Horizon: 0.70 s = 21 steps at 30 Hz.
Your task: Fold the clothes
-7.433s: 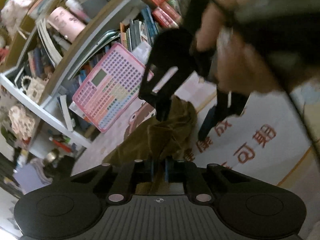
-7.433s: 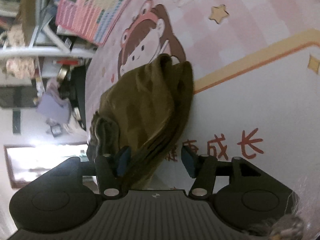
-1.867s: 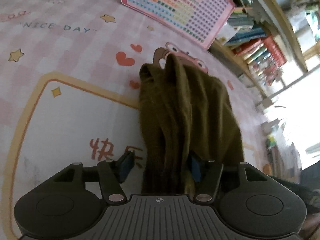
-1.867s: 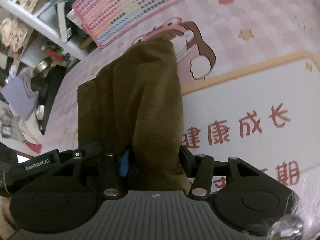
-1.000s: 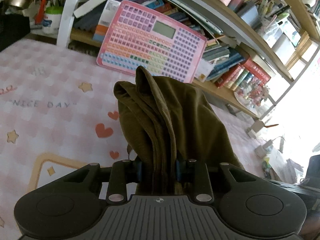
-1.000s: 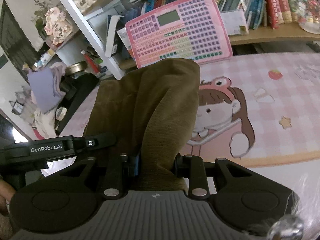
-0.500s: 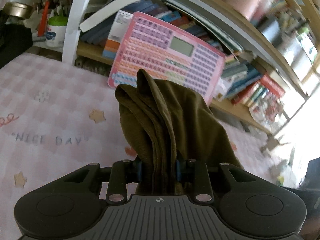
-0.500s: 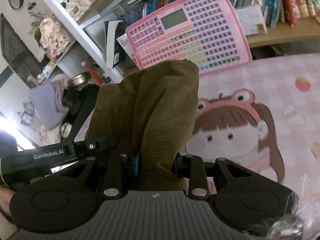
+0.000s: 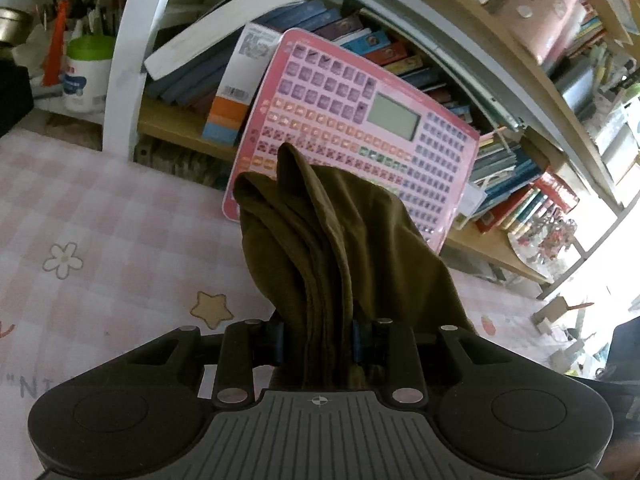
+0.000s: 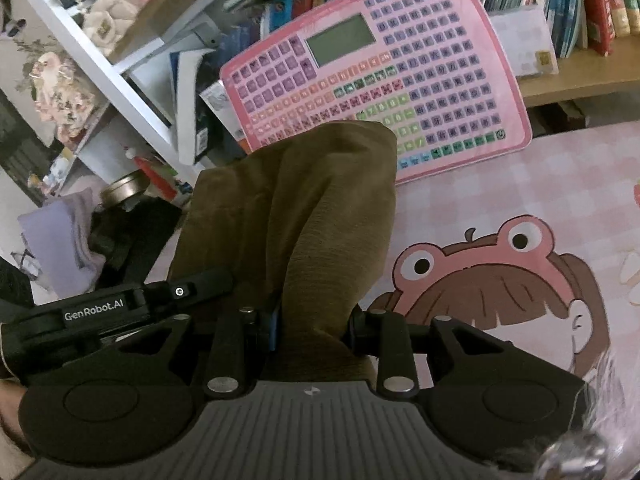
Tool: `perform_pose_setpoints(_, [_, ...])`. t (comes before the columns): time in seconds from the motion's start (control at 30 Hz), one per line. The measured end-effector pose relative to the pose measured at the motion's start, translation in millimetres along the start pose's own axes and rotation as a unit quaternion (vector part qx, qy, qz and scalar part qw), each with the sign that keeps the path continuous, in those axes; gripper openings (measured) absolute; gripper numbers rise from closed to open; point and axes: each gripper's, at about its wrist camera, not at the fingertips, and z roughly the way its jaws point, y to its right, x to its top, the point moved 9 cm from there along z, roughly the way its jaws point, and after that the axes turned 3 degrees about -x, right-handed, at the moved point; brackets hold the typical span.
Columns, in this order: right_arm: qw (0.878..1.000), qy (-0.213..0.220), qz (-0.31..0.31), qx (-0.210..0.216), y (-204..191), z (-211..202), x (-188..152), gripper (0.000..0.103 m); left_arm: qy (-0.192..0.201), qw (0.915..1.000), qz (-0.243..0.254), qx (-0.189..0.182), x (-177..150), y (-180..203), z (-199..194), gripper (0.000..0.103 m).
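Observation:
An olive-brown folded garment [image 9: 336, 240] is bunched in thick layers between the fingers of my left gripper [image 9: 318, 338], which is shut on it. In the right wrist view the same garment [image 10: 304, 216] rises as a wide fold from my right gripper [image 10: 312, 330], also shut on it. The black body of the left gripper [image 10: 120, 304] shows just left of the right one, so both hold the cloth side by side above the pink checked play mat [image 9: 100, 248]. The cloth's lower end is hidden behind the gripper bodies.
A pink toy keyboard board [image 9: 360, 136] [image 10: 400, 80] leans against a low bookshelf [image 9: 520, 184] packed with books beyond the mat's far edge. A white shelf post [image 9: 128, 72], a green-lidded tub [image 9: 86, 76] and a lilac cloth [image 10: 60, 240] lie at the left.
Both grippers have carried the garment forward toward the shelf; the keyboard board looks larger and nearer, and the mat's cartoon girl has slid closer under the right gripper. Both grips are unchanged.

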Motion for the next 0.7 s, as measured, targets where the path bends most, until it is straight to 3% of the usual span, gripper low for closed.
perform_pose_setpoints(0.4, [0.999, -0.022, 0.037, -0.025, 15, 46, -9, 0.029, -0.034, 0.9992, -0.019, -0.005, -10, -40, 41, 0.030])
perform_pose_setpoints(0.6, [0.998, -0.023, 0.047, -0.032, 23, 51, -15, 0.036, -0.037, 0.9992, -0.017, 0.002, -11, -45, 42, 0.038])
perform_pose_setpoints(0.7, [0.998, -0.019, 0.033, -0.050, 22, 47, -13, 0.045, -0.031, 0.9994, 0.001, 0.018, -10, -43, 34, 0.041])
